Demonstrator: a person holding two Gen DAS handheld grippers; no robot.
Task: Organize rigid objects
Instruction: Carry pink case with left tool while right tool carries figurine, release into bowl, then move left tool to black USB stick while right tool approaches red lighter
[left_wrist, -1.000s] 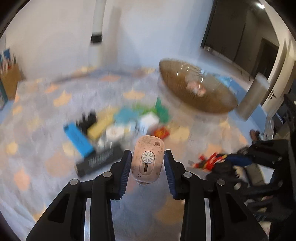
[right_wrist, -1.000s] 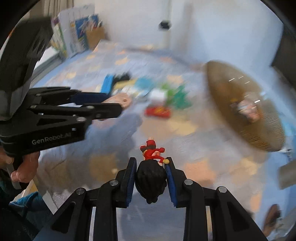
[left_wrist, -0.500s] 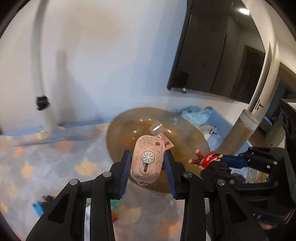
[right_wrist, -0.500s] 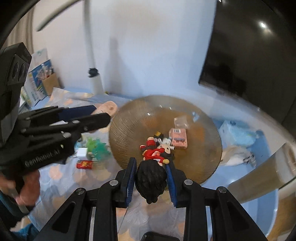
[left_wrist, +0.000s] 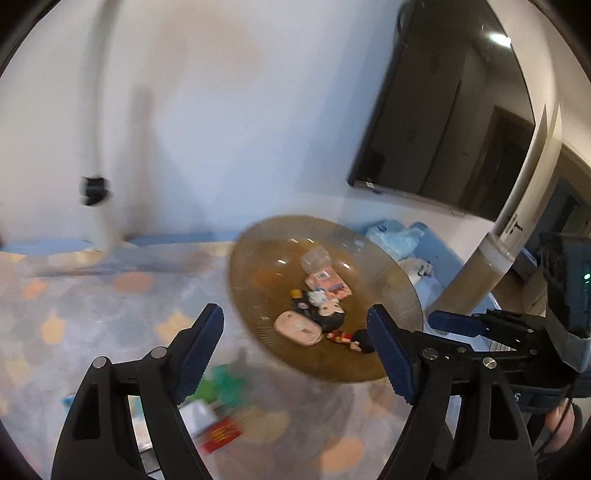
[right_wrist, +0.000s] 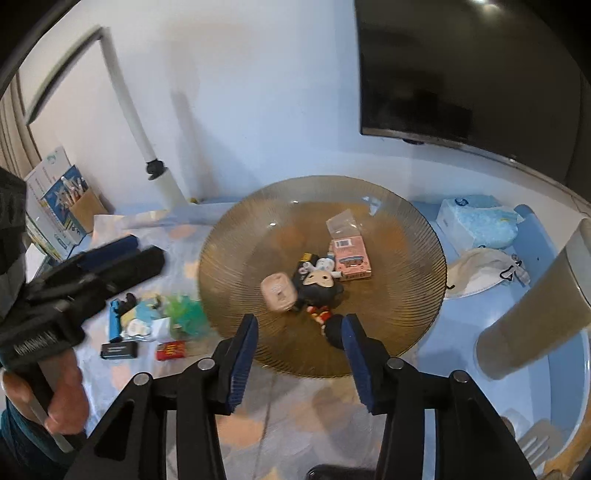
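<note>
Both grippers, left (left_wrist: 295, 350) & right (right_wrist: 299, 354), fingers just opening, empty above the amber dish (right_wrist: 413, 229), now w/ pink tag (right_wrist: 279, 291) & red figure (right_wrist: 327, 319) inside; pile of small bits (right_wrist: 147, 325) left of dish still to sort.

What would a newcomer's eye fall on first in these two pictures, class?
The big amber ribbed bowl at table centre, holding a pink box, dolls and a pale pink case. Next, both open grippers, left and right, just opened, empty above it.
</note>
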